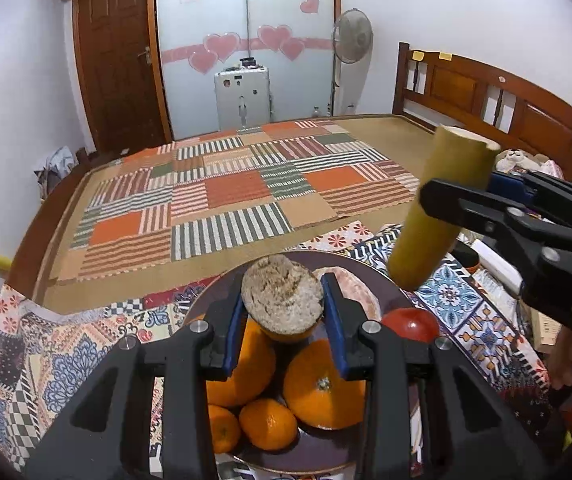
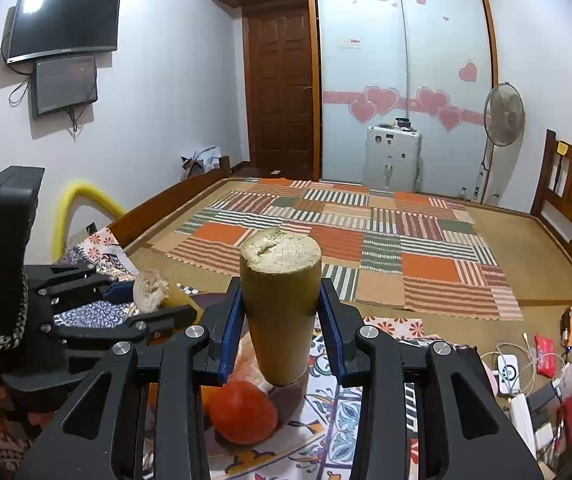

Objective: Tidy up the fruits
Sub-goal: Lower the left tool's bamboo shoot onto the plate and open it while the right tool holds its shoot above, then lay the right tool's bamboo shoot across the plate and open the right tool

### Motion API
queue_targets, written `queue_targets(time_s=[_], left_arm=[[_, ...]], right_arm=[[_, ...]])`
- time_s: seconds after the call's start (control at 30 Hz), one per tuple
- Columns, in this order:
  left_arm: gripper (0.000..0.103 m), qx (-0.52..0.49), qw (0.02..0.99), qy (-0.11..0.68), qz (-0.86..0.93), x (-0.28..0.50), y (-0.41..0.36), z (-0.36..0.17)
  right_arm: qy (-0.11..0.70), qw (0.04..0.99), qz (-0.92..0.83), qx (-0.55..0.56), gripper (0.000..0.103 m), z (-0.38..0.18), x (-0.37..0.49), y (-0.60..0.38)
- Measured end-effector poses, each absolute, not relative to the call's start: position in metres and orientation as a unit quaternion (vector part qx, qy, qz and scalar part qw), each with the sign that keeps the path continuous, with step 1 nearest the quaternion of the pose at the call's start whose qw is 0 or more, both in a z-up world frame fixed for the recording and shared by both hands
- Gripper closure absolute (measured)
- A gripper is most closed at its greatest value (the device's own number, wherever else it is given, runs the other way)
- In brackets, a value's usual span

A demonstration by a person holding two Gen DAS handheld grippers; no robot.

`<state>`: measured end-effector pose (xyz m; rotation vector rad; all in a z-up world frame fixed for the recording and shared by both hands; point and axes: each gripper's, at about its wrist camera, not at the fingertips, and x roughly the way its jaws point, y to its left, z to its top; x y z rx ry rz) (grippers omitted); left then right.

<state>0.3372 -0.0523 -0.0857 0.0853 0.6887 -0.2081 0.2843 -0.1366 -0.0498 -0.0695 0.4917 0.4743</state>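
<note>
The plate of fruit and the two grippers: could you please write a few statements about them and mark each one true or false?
1. The right gripper is shut on a yellow-green stalk piece. True.
2. The left gripper is empty. False: it is shut on a short cut piece with a pale fibrous end.
3. Several oranges lie on the dark plate. True.
4. The red fruit lies on the bed. False: it rests at the plate's edge.
5. The stalk piece lies flat on the patterned cloth. False: it is held above it, tilted.
</note>
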Motion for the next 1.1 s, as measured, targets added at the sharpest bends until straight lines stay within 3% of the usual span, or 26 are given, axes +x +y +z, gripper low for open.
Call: queue_targets(time_s=[1.1], left_arm=[[0.067, 0.008, 0.945, 0.312, -0.094, 0.292, -0.006, -0.069]], right_arm=[[0.247, 0.935, 0.229, -0.113, 0.070, -0.071, 0.289, -0.090]])
